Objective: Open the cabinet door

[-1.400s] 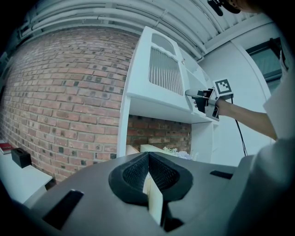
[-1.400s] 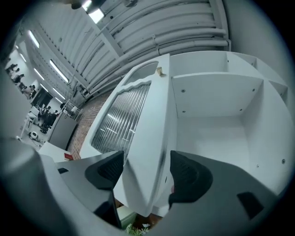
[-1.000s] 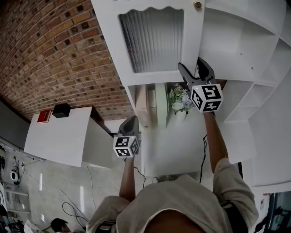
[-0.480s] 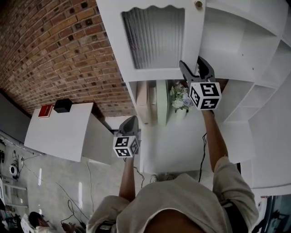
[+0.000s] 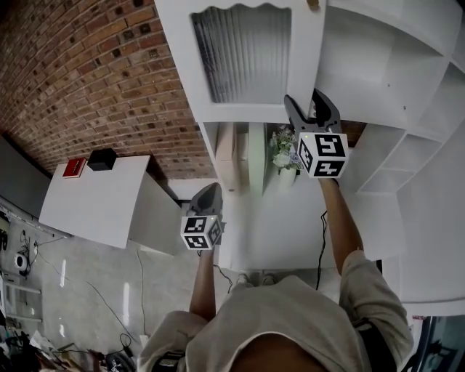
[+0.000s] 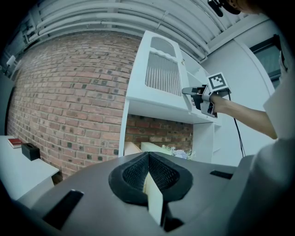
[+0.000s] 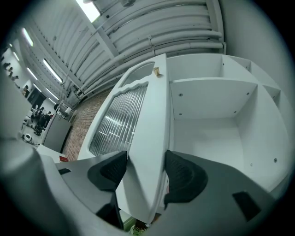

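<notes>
The white cabinet door [image 5: 247, 58] with its ribbed glass pane stands swung out from the cabinet, and its brass knob [image 5: 313, 3] is at the view's top edge. My right gripper [image 5: 305, 102] is raised to the door's lower corner. In the right gripper view the door's edge [image 7: 147, 138] runs between the jaws of the right gripper [image 7: 146, 161]; they have just been closing and both pads lie against it. My left gripper [image 5: 208, 192] hangs lower, away from the cabinet, its jaws shut together with nothing in them [image 6: 148, 159]. The door [image 6: 161, 73] also shows in the left gripper view.
Open white shelves [image 5: 392, 80] lie behind and right of the door. A vase of flowers [image 5: 285, 156] stands in the niche below. A white table [image 5: 102, 207] at the left carries a red book [image 5: 72, 168] and a black box [image 5: 102, 158]. The brick wall [image 5: 87, 80] is behind.
The right gripper has stayed at the door's lower corner and drifted slightly left with it. The left gripper keeps its place in the view.
</notes>
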The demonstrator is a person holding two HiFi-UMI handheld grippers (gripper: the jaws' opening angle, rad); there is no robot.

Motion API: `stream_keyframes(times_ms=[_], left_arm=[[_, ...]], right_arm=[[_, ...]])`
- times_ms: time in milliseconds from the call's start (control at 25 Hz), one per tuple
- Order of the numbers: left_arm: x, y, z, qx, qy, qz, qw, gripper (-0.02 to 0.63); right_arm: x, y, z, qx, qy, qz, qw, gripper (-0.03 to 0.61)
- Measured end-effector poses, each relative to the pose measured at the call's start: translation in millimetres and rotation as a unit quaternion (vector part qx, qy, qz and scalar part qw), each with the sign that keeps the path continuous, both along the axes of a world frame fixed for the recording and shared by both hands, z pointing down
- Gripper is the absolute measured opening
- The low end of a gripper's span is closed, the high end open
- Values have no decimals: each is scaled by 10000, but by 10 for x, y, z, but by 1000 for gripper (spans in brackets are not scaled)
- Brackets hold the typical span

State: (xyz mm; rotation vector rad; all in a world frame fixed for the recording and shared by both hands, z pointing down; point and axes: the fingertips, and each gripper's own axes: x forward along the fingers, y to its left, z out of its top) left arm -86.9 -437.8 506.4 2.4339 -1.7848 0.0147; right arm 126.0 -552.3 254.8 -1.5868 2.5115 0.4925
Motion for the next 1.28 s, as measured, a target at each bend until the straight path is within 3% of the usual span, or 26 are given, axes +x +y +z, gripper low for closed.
stream_keyframes(times_ms=[520,1000,1280], left_arm=[[102,87,34,12,85,383,9992,26],[-381,44,-2,89,78,1334,9910,27],[-283,24,-11,141,112,2087,9778,26]], right_arm=[[-36,342,-14,-23,66,-7,10000,233],[-167,773,1,-30,-57,960,9954,244],[-270,1050,15,-20,2,1500,9887,238]])
